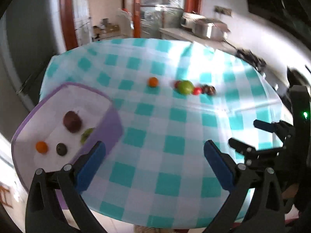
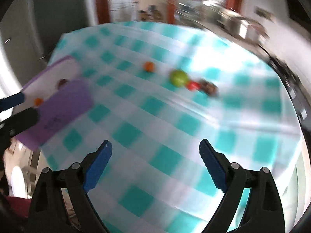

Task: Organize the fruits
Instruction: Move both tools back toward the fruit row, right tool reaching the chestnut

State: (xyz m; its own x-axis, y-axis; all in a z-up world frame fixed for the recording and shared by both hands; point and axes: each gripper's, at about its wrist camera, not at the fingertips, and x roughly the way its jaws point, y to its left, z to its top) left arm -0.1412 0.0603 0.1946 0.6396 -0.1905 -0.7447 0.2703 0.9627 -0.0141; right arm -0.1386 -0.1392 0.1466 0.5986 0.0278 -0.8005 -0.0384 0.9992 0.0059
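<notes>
A purple-rimmed white container (image 1: 108, 124) sits at the table's left. It holds a dark red fruit (image 1: 72, 121), a small orange fruit (image 1: 41, 147), a dark round fruit (image 1: 61, 149) and a green piece (image 1: 86, 134). On the checked cloth lie an orange fruit (image 1: 153, 82), a green apple (image 1: 186, 87), a red fruit (image 1: 197, 91) and a dark brown fruit (image 1: 209, 89). My left gripper (image 1: 154, 149) is open and empty beside the container. My right gripper (image 2: 155, 147) is open and empty over the cloth; it also shows in the left wrist view (image 1: 250, 136). The right view is blurred.
The round table (image 1: 155, 174) carries a teal-and-white checked cloth. A counter with metal boxes (image 1: 206, 27) stands behind at the right. A doorway with red-brown frames (image 1: 136, 9) is at the back.
</notes>
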